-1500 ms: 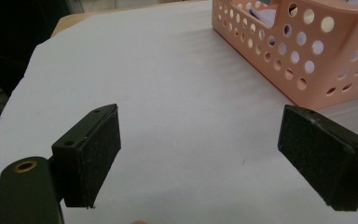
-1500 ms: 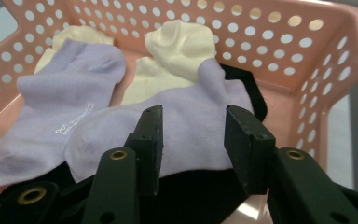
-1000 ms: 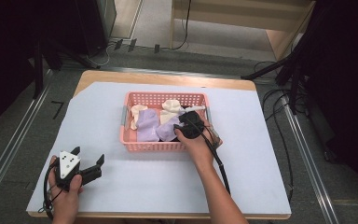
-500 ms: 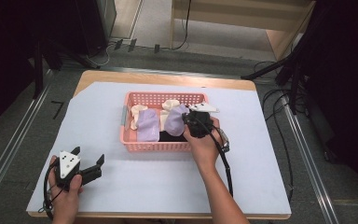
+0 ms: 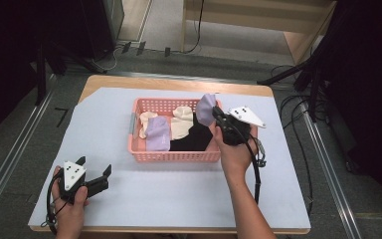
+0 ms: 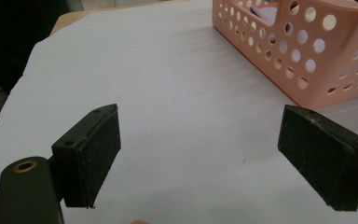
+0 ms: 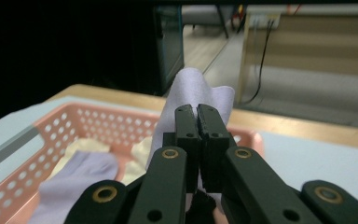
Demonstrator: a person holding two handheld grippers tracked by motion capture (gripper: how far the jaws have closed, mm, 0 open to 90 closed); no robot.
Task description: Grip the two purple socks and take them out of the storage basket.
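Observation:
A pink perforated basket (image 5: pixel 138 147) sits mid-table with lilac, cream and black socks in it. My right gripper (image 5: pixel 214 115) is shut on a lilac sock (image 5: pixel 206 108), lifted above the basket's right end. In the right gripper view the jaws of the right gripper (image 7: pixel 197 112) pinch that lilac sock (image 7: pixel 192 88), with the basket (image 7: pixel 70 122) below and another lilac sock (image 7: pixel 84 168) lying inside. My left gripper (image 5: pixel 95 174) rests open on the white sheet at the front left, nothing between its pads (image 6: pixel 97 154); the basket's corner (image 6: pixel 303 51) lies ahead to the right.
A white sheet (image 5: pixel 179 194) covers the wooden table. A cream sock (image 5: pixel 181 122) and a black sock (image 5: pixel 194 139) lie in the basket. Cables and dark stands surround the table on the floor.
My right gripper has risen out of the basket and moved right, carrying the lilac sock up with it. The left gripper has stayed put.

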